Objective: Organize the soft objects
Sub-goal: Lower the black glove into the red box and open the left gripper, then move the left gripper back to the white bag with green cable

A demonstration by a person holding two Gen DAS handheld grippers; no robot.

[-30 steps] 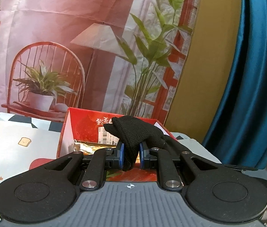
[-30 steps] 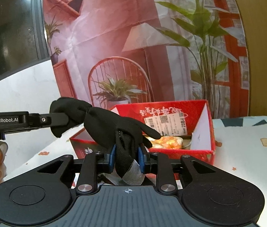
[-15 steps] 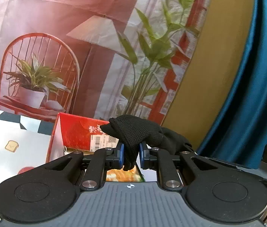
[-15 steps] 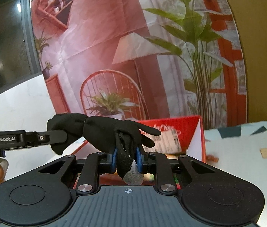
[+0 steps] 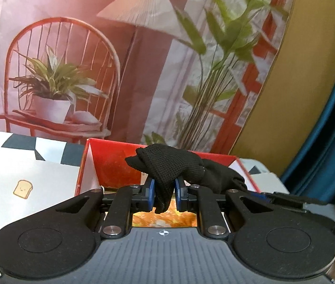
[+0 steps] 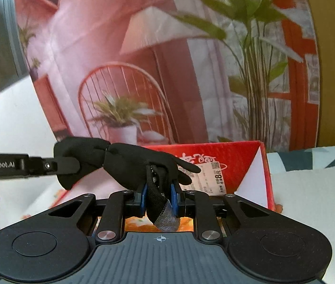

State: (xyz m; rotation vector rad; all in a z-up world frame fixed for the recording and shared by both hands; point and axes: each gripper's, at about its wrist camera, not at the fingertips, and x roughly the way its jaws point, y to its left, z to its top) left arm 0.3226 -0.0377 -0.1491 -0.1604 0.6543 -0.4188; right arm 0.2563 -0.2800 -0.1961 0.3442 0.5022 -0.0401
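Both grippers, left gripper (image 5: 164, 195) and right gripper (image 6: 160, 197), jaws nearly shut, pinching black glove (image 6: 132, 165), have carried it closer over red box (image 6: 238, 163) (drop-in likely next).

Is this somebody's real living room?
Probably not. The chair and lamp are printed on a wrinkled backdrop. It looks like a staged table with a red box.

right gripper (image 6: 159, 200) | jaws clamp black glove (image 6: 134, 168) | above red box (image 6: 243, 163)
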